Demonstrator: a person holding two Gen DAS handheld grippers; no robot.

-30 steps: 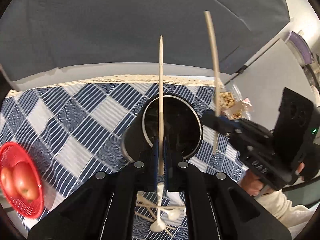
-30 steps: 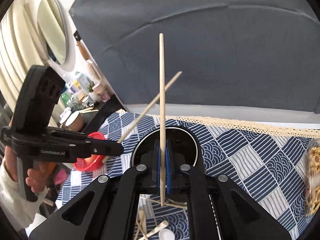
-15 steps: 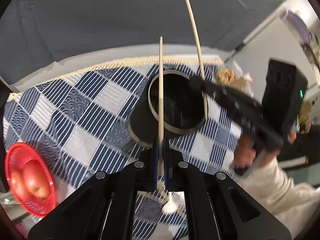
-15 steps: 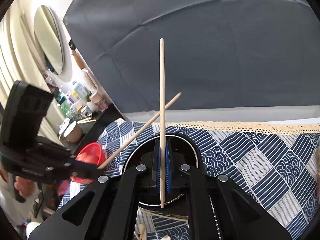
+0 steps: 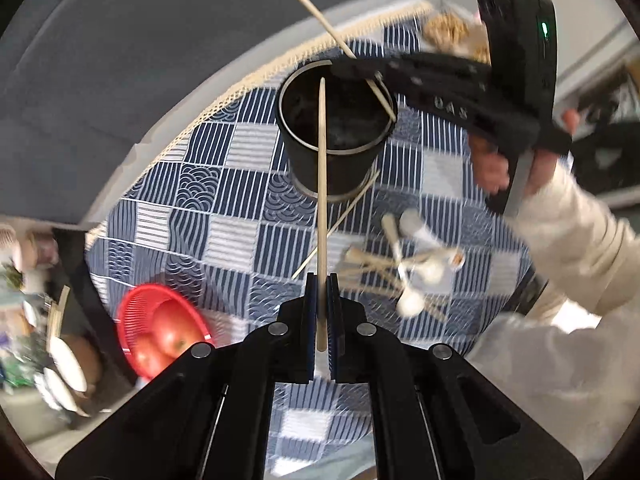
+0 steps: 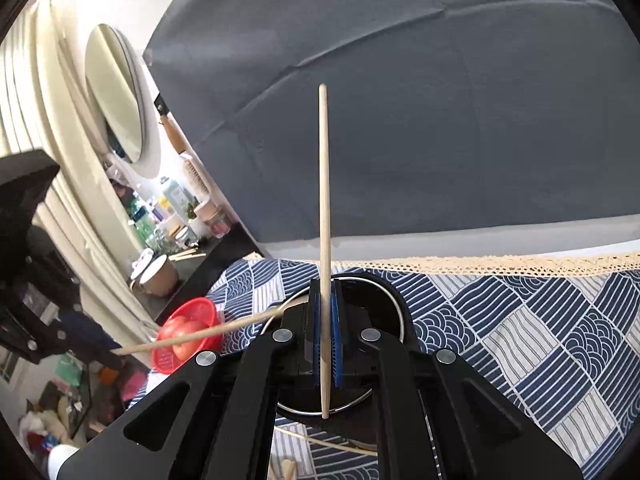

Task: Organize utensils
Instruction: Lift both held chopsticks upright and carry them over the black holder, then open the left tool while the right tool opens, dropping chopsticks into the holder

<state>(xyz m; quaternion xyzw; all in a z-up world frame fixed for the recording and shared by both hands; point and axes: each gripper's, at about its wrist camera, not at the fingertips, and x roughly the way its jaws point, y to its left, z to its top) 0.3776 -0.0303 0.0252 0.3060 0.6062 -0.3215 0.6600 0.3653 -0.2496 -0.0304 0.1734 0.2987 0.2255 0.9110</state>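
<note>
My left gripper (image 5: 321, 280) points down at the table, shut on a pale wooden chopstick (image 5: 321, 200) whose far tip lies over the mouth of the black cup (image 5: 344, 172). My right gripper (image 5: 360, 70) reaches in from the upper right, shut on a second chopstick (image 5: 312, 8); its lower end is at the cup's right rim. In the right wrist view that chopstick (image 6: 325, 208) stands upright between the shut fingers of the right gripper (image 6: 325, 284), with the cup (image 6: 396, 304) right behind. The left gripper's chopstick (image 6: 192, 336) slants in from the left.
A pile of white spoons and chopsticks (image 5: 404, 268) lies on the blue checked cloth (image 5: 224, 184) right of the cup. One loose chopstick (image 5: 340, 224) lies by the cup's base. A red basket with fruit (image 5: 160, 332) sits at the left edge. A snack bag (image 5: 448, 28) lies beyond.
My left gripper has tipped over to look down, so the cup sits higher in its view. The right gripper's chopstick end has come to the cup's rim. The left chopstick now slants flatter.
</note>
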